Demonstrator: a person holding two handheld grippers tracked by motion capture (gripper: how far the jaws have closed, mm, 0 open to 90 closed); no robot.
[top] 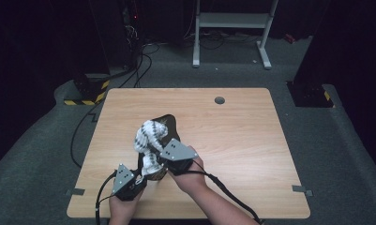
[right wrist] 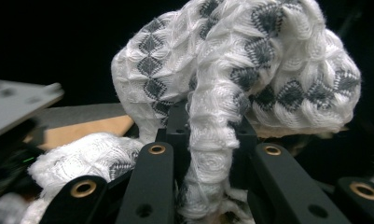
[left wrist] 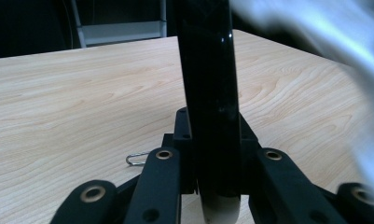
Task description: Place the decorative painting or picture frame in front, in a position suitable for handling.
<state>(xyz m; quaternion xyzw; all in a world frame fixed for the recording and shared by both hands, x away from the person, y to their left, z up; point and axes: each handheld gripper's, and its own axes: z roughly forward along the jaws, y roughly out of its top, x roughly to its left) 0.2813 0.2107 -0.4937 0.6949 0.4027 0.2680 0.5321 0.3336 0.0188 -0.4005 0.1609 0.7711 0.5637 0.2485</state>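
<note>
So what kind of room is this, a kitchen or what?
Not a kitchen; probably a lab or workshop. A bare wooden table stands on grey carpet, cables trail across the floor, and a metal stand stands in the dark behind.

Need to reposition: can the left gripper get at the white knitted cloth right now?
Probably not: the left gripper is shut on the black object, though the cloth, held by the right gripper, hangs right beside it.

Probably a dim lab: bare wooden table (top: pixel 232 122), hazard-striped stand bases (top: pixel 89 91), floor cables (top: pixel 139 65).
</note>
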